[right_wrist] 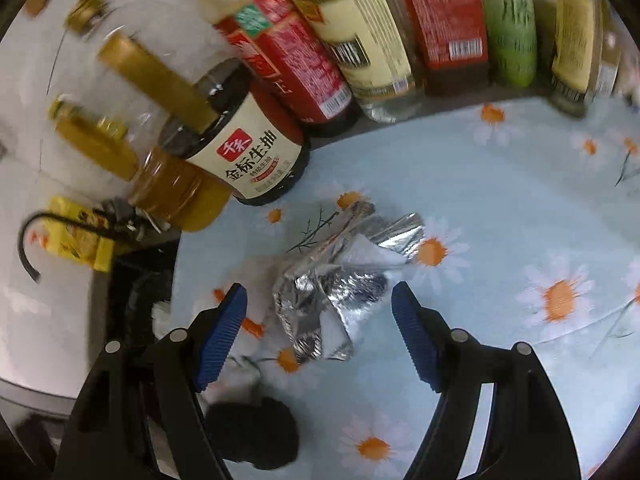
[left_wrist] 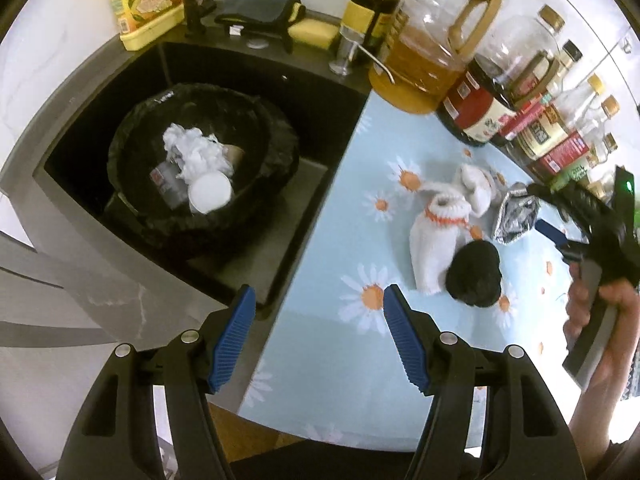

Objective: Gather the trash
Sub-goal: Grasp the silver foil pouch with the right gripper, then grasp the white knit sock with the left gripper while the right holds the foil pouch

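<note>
Bottles (right_wrist: 360, 40) behind foil wrapper (right_wrist: 340, 280), white socks (left_wrist: 440, 232) beside it (both tools spread, empty).

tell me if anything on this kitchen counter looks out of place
Yes: a white sock with orange trim, a black balled-up fabric lump and a crumpled silver foil wrapper lie on the daisy-print counter mat beside cooking bottles. The black-lined trash bin sits inside the sink.

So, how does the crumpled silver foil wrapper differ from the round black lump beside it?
The crumpled silver foil wrapper is shiny, angular and flattened; the round black lump is matte and rounded. The foil lies between the open right gripper fingers; the lump is near no gripper. Both rest on the daisy-print tablecloth.
</note>
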`<state>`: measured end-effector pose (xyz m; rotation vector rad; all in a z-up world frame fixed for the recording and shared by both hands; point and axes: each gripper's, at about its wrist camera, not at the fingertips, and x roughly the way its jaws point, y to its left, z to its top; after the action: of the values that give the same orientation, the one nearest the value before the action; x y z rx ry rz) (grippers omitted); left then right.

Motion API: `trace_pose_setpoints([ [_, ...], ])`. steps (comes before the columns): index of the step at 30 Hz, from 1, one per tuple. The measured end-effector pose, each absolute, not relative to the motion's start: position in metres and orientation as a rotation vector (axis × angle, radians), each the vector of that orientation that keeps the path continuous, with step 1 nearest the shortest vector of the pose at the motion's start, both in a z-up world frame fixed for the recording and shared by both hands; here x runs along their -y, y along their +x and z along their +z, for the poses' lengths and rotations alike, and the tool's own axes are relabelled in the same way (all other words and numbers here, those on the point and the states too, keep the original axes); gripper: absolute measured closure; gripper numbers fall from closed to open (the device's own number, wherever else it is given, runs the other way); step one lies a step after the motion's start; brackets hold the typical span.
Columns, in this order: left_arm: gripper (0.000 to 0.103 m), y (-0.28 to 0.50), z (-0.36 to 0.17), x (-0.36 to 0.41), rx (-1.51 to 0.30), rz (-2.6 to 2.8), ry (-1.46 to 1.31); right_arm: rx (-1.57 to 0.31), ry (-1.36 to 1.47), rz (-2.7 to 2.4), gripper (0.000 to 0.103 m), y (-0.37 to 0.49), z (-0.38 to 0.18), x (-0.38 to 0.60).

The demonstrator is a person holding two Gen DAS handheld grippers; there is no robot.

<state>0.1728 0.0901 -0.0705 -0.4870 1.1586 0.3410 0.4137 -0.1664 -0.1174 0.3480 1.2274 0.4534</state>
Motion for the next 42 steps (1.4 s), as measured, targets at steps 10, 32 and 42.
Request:
trace_pose_setpoints([
  [10, 0.039, 0.18, -0.077, -0.076, -1.19, 0.303, -0.464, -1.346, 0.534, 0.432, 0.041, 0.445, -0.145, 0.17],
  [32, 0.025, 0.227, -0.075, -0.055, -1.162, 0.131, -0.419, -1.243, 0.503, 0.478, 0.046, 0.403, -0.087, 0.216],
  [42, 0.025, 0.273, -0.096, -0.045, -1.177, 0.042, -0.411, -1.201, 0.444, 0.539, 0.046, 0.351, -0.074, 0.248],
])
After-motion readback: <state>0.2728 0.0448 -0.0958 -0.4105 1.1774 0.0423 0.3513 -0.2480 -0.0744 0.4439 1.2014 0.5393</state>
